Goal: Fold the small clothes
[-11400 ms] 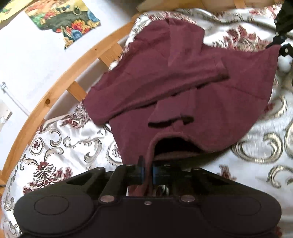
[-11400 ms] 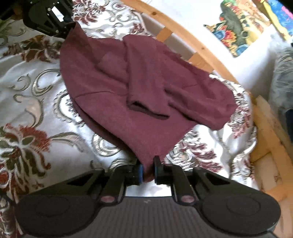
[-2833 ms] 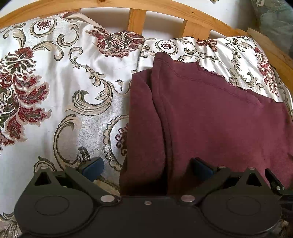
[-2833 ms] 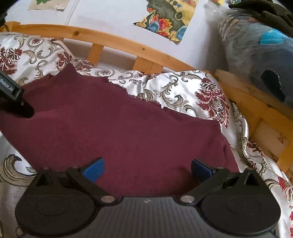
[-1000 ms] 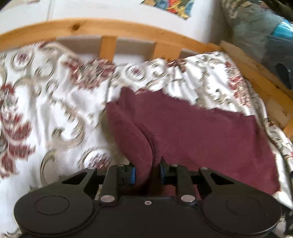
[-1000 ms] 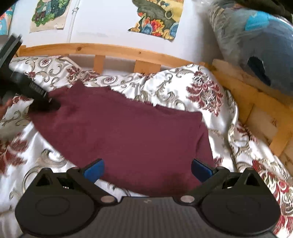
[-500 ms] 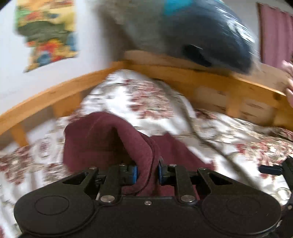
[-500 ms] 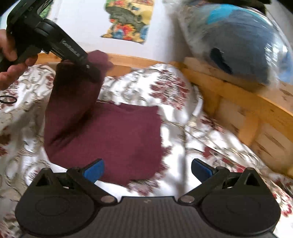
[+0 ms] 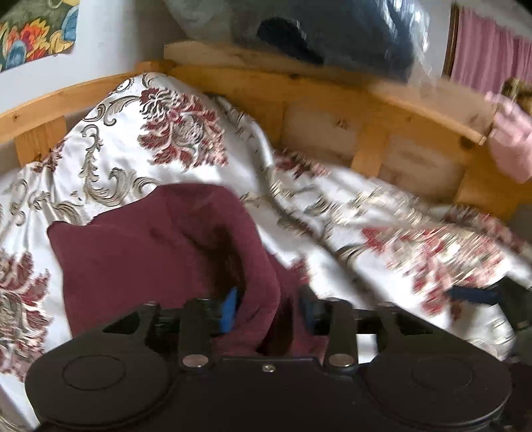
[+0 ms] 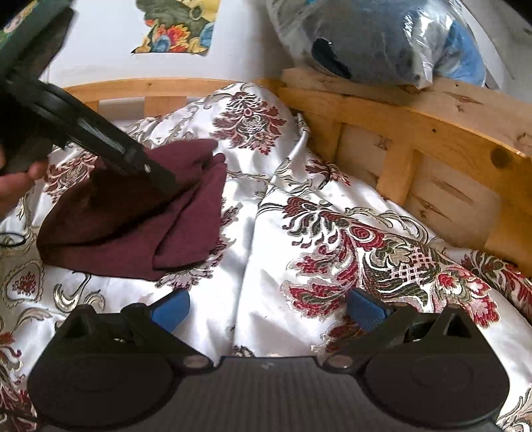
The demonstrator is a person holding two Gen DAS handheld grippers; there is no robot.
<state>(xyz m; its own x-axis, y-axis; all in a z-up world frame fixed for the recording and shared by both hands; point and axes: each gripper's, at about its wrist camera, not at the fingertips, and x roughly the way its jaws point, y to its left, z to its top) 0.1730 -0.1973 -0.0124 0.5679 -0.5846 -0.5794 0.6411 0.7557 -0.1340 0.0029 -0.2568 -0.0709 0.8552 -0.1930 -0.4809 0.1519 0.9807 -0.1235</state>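
Observation:
The maroon garment (image 9: 133, 252) lies folded into a thick bundle on the flowered satin bedspread (image 9: 186, 133). My left gripper (image 9: 267, 309) sits low over its near edge. Its jaws are opening, and a rolled fold of the cloth lies loose between the blue pads (image 9: 229, 307). In the right wrist view the garment (image 10: 133, 232) is at the left, with the left gripper (image 10: 159, 179) resting on top of it, held by a hand (image 10: 16, 186). My right gripper (image 10: 267, 305) is open over bare bedspread to the right of the garment, with nothing between its fingers.
A wooden bed rail (image 10: 399, 119) runs along the back and right. A plastic-wrapped blue-grey bundle (image 10: 382, 40) rests on it. A colourful picture (image 10: 176, 30) hangs on the white wall. A pink sleeve (image 9: 512, 146) shows at the far right.
The left gripper carried the garment's edge over to the right, laid it on the rest, and its jaws have parted. The right gripper moved right, off the garment, still open.

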